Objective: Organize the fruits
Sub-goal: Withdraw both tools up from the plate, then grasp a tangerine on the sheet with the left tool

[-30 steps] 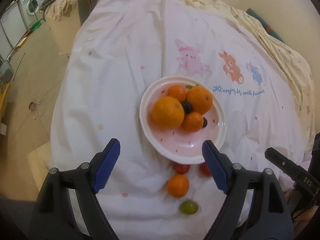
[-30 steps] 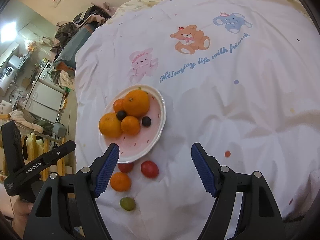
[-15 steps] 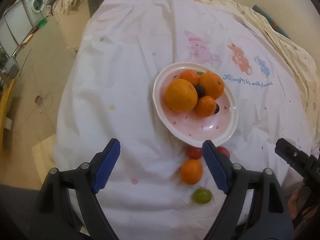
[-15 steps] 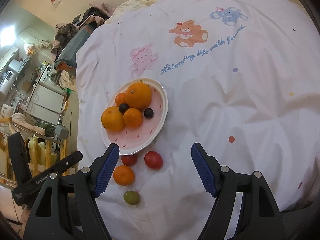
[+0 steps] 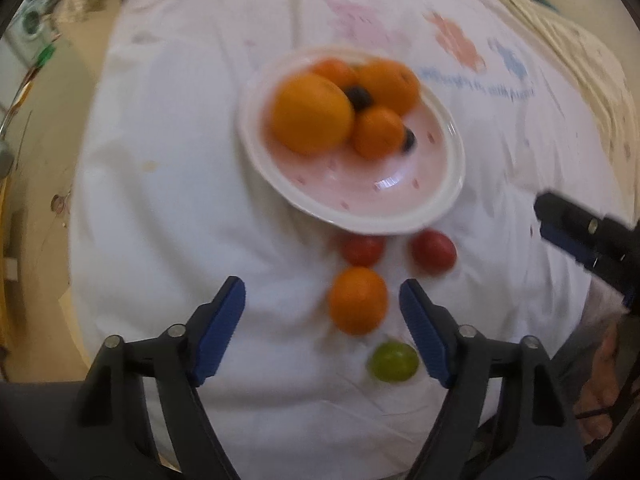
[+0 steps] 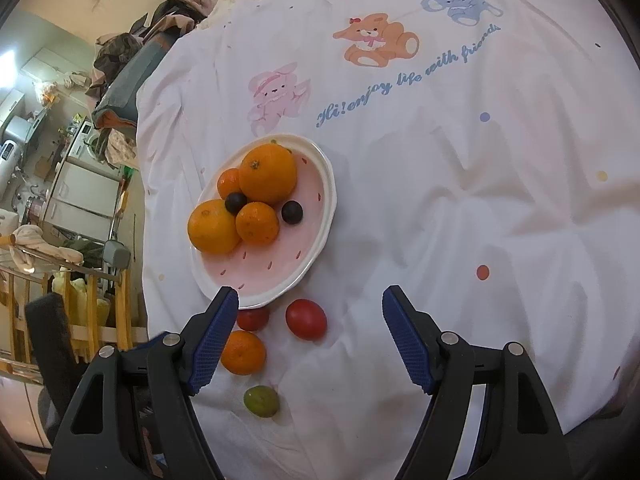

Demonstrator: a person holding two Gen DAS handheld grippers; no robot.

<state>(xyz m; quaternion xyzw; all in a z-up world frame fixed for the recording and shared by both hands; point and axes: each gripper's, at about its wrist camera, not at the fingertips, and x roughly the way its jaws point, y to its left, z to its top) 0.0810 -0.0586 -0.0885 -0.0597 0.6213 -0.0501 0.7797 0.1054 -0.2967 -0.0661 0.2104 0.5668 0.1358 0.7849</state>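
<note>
A pink plate on the white sheet holds several oranges and two dark berries. In front of it lie two red fruits, a small orange and a green fruit. My left gripper is open and empty, its jaws either side of the small orange, above it. My right gripper is open and empty, over a red fruit. The other red fruit lies by its left finger. The left wrist view is blurred.
The white sheet with cartoon animals covers a bed. Its left edge drops to a floor with furniture and a wooden rack. The right gripper's finger shows at the right of the left wrist view.
My left gripper has moved forward and down toward the loose fruit, so the small orange now lies between its jaws. My right gripper has shifted slightly closer to the red fruits.
</note>
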